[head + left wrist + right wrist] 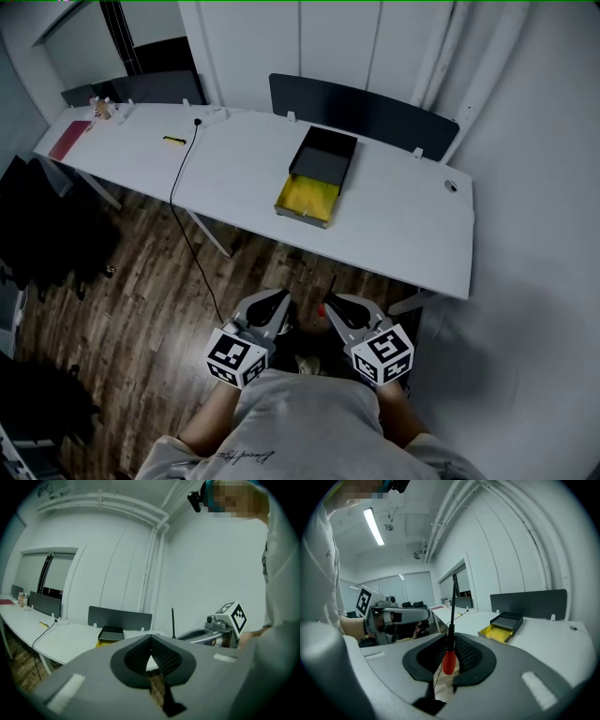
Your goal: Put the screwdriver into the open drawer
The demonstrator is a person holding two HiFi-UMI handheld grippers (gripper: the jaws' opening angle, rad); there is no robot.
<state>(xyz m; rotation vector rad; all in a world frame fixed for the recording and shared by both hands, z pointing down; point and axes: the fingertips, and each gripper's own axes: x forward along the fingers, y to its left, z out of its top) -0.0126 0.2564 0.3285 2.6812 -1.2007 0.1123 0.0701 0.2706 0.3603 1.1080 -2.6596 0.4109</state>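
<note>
Table (394, 220): white, long, carries the drawer (307, 198), which sits toward the table's near edge. The drawer is pulled out of its dark case (323, 155) toward the person, yellow inside, nothing visible in it. The floor (159, 281) on the person's side of the drawer is dark wood. Both grippers are over that floor, close to the person's body, well short of the drawer and not yet over the table. Left gripper (272, 302): on the left of the pair, jaw tips met, nothing between them in the left gripper view. Right gripper (336, 307): beside it, jaws clamped on the screwdriver (448, 659), gripping the red handle just where the dark shaft begins; the shaft stands out past the jaws and, in the right gripper view, points up and left of the drawer. Task judged at the carry stage, with the whole approach to the drawer left. Risks:
(1) The grip is on a round handle with a long shaft beyond it, so a quick swing could make the tool pivot or slip between the pads.
(2) The shaft tip leads, so a low approach could hit the drawer front and push it shut or shift the case.
(3) Releasing while the shaft overhangs the drawer's wall could tip the tool out onto the table.
</note>
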